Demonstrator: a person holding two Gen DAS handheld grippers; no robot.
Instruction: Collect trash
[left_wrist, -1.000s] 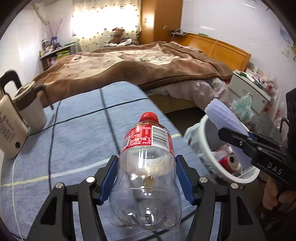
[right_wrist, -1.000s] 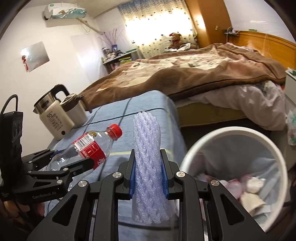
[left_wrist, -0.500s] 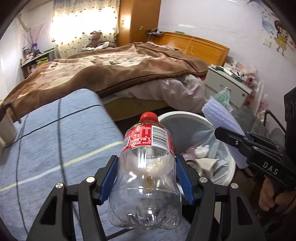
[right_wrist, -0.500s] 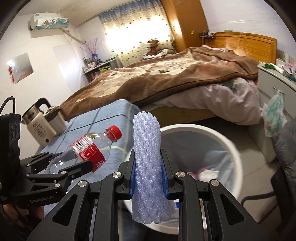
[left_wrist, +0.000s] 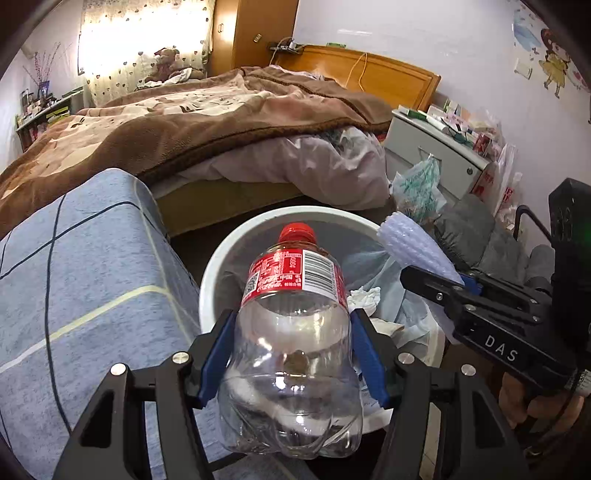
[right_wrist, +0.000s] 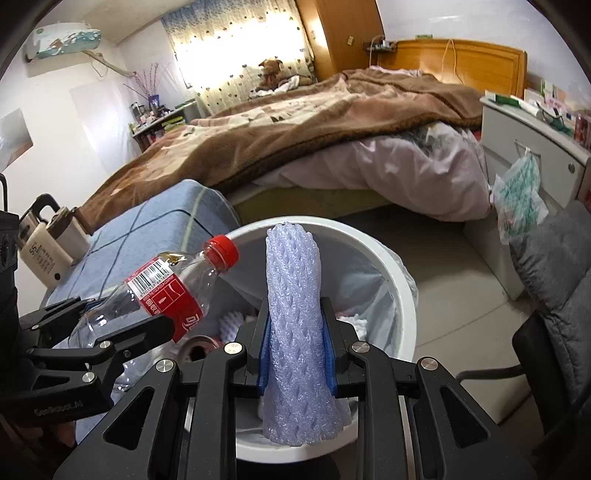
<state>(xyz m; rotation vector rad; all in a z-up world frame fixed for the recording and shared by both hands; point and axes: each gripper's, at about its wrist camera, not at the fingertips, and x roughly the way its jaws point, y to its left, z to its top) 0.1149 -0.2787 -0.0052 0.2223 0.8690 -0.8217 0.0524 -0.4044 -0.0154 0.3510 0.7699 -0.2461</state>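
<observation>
Since the earlier frames both grippers have swung away from the blue-covered desk (left_wrist: 85, 280), and the white bin (right_wrist: 404, 306), formerly at the right edge of each view, now sits at lower centre under both loads.

Nearest the lens in the left wrist view, the left gripper (left_wrist: 291, 362) has its jaws clamped on the lower body of an empty clear bottle (left_wrist: 291, 350) with a red label and cap. The grip is low on the bottle, so the neck projects forward over the bin opening. In the right wrist view, the right gripper (right_wrist: 295, 354) has its jaws set narrow, pinching a pale foam net sleeve (right_wrist: 295, 317) at mid-length; the soft sleeve stands upright, its upper end in front of the far rim.

Beyond the jaws, the bin holds a liner, crumpled tissue (left_wrist: 364, 297) and a can (right_wrist: 199, 345). Both items appear to be positioned for release into the bin; neither has been dropped yet.

Farther back, a kettle (right_wrist: 48, 243) stands on the desk at centre left of the right wrist view, and a bed (right_wrist: 332, 122) with a brown blanket fills the upper half of the frame.
</observation>
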